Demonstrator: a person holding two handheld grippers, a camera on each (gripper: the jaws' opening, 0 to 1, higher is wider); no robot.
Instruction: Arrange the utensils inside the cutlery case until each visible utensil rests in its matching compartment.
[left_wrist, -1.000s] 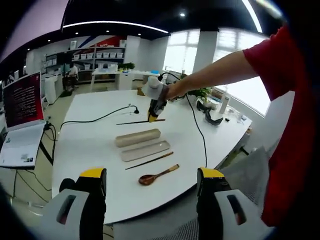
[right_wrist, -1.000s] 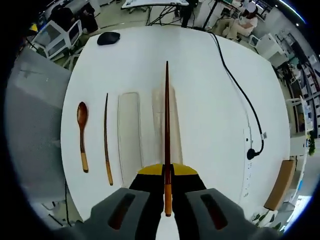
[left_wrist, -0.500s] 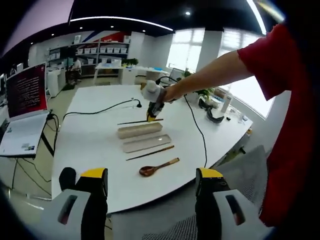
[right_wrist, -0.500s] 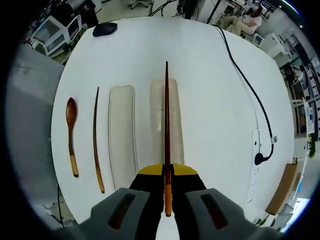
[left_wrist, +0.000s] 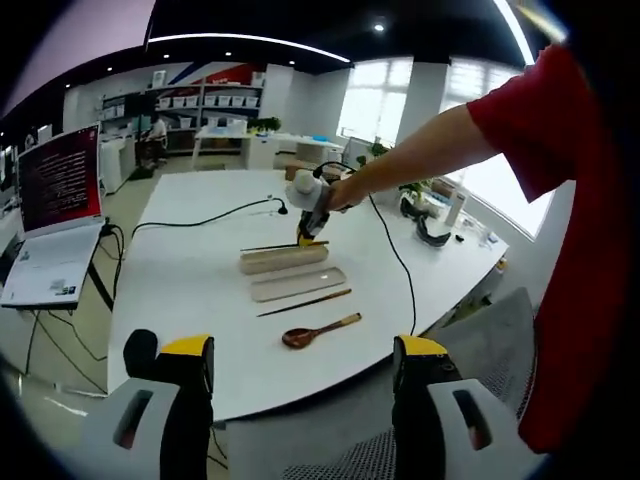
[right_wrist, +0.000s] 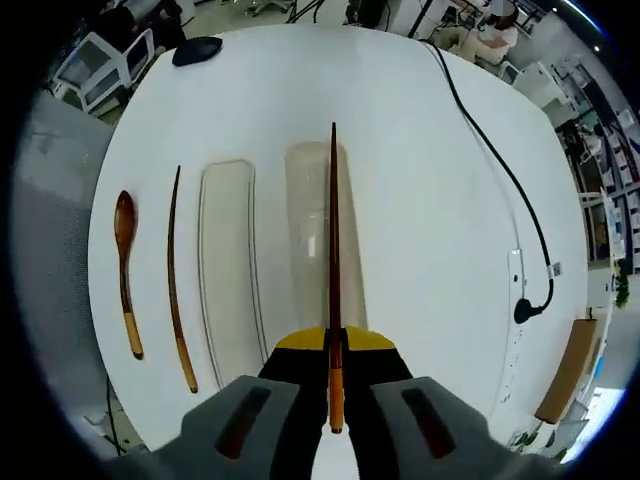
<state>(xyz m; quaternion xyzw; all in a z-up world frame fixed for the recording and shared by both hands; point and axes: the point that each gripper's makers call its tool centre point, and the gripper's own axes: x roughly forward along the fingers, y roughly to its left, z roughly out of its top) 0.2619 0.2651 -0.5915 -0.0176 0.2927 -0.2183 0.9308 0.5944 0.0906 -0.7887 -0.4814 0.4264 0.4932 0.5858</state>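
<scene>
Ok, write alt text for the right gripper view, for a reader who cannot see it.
The right hand-held gripper is shut on a dark wooden chopstick, held lengthwise over the open cutlery case base on a white table. Beside the base lie the case lid, a second chopstick and a wooden spoon, side by side.

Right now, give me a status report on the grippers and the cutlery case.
Right gripper shut on a chopstick, above the cutlery case. Left gripper open, back. Lid, second chopstick, spoon on table.
</scene>
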